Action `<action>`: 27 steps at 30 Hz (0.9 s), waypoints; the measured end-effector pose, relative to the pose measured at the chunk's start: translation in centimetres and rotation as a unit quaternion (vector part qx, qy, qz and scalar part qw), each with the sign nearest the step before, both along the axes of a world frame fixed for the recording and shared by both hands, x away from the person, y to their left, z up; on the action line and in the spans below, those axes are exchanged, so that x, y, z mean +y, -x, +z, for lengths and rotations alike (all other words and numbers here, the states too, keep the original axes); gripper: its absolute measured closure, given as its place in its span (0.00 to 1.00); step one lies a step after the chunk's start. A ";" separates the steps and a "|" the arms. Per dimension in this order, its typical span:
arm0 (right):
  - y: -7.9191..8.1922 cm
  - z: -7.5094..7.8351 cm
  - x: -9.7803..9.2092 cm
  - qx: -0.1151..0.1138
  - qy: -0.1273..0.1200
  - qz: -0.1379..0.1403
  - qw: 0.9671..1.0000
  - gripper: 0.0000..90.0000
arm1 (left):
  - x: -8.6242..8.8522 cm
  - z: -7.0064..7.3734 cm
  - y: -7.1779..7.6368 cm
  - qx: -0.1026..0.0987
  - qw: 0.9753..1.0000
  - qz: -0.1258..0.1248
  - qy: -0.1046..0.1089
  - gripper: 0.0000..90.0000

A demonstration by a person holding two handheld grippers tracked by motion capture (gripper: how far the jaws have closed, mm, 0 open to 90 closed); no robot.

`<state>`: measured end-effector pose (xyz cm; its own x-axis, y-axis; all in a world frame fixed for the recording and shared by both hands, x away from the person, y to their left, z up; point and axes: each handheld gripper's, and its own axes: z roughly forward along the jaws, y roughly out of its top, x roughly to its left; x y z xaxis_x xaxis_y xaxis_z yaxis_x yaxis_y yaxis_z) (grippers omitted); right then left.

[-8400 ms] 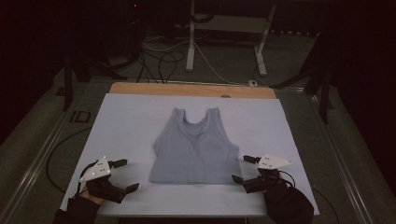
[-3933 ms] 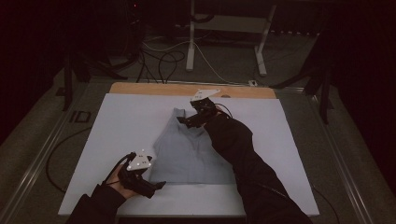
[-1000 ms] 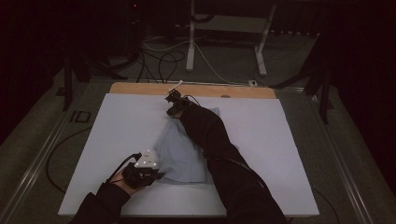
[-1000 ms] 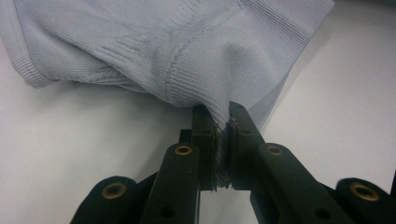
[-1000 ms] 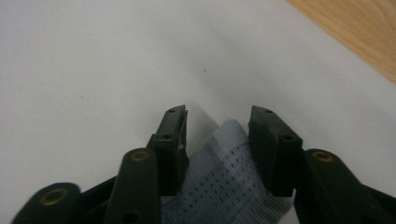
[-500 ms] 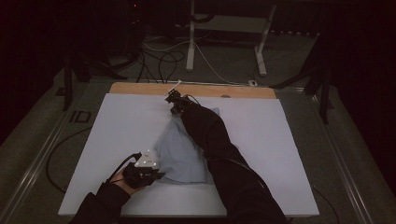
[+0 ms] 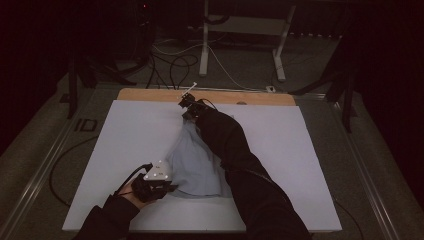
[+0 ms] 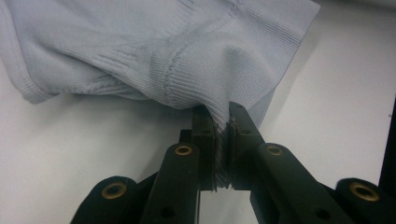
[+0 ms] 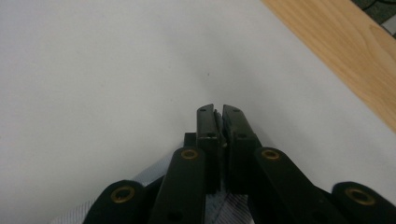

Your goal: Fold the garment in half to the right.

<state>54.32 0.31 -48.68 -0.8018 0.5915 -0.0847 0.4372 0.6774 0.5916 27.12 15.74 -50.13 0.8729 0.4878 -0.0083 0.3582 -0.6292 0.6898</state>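
On white board, left tool (image 8: 223,135) clenched on ribbed knit top (image 8: 154,51), right tool (image 9: 218,122) pinching its strap.

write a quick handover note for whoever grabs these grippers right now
Left gripper: shut on the ribbed hem of the light blue tank top, near the table's front edge.
Right gripper: jaws shut, with a bit of the top's fabric at their base in the right gripper view; it sits at the far end of the garment, by the wooden strip.
Done: the top is gathered into a narrow, slanted shape, apparently half folded lengthwise.
Left: probably lay it down, smooth it and finish the fold.
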 end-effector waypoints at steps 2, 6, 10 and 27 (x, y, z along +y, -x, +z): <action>0.1 0.2 0.0 0.001 0.003 0.004 1.000 0.97 | -0.2 0.2 0.1 -0.005 1.000 -0.009 -0.004 0.94; 0.2 0.4 -0.2 0.003 -0.002 0.007 1.000 0.97 | -0.3 0.5 0.1 -0.010 1.000 -0.013 -0.004 0.94; 0.4 0.7 -0.3 0.001 -0.003 0.009 1.000 0.97 | -0.3 0.8 0.0 -0.012 1.000 -0.014 -0.004 0.94; 1.3 3.0 -2.1 -0.021 -0.025 0.022 0.999 0.97 | -1.7 2.6 -0.3 -0.023 0.999 -0.042 -0.017 0.94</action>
